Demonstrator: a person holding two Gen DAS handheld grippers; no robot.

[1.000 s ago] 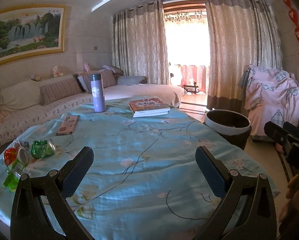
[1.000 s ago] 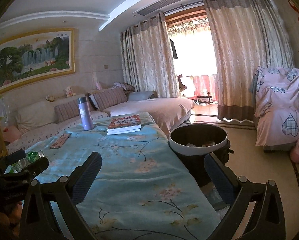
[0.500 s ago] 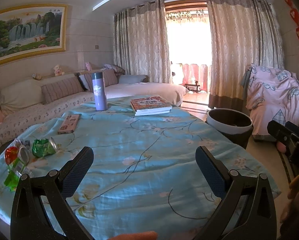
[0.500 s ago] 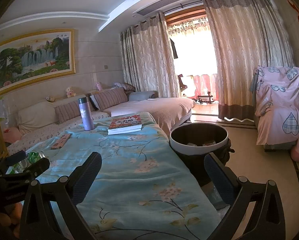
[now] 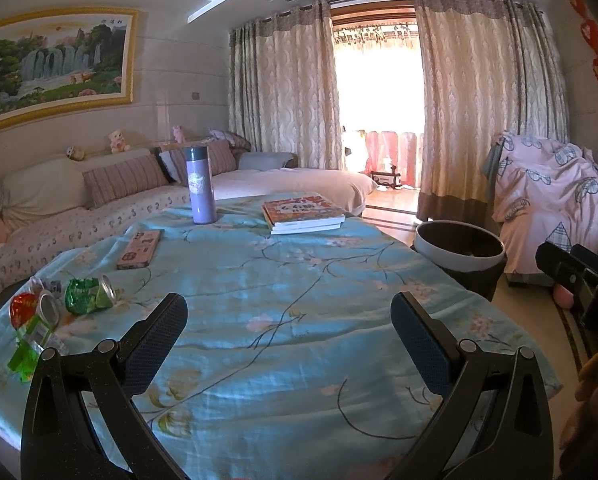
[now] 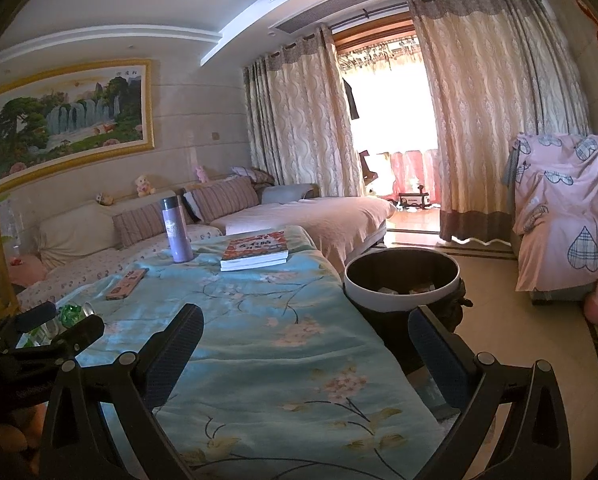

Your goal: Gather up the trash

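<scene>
A crushed green can [image 5: 89,295], a crushed red can [image 5: 31,309] and green wrapper scraps [image 5: 27,350] lie at the left edge of the table with the blue flowered cloth [image 5: 283,320]. The green can also shows in the right wrist view [image 6: 73,314]. A dark trash bin with a white rim [image 5: 459,254] stands on the floor right of the table; in the right wrist view [image 6: 399,292] some litter lies inside it. My left gripper [image 5: 289,338] is open and empty above the cloth. My right gripper [image 6: 305,350] is open and empty over the table's right edge, near the bin.
On the table stand a purple flask [image 5: 200,186], a stack of books [image 5: 303,216] and a flat pink box [image 5: 140,248]. A sofa [image 5: 79,200] runs behind the table. A chair under a pink cover [image 6: 567,216] stands at the right.
Both views have shifted slightly; the left gripper has edged a little toward the table. Both grippers stay open and empty. Nothing on the table has moved.
</scene>
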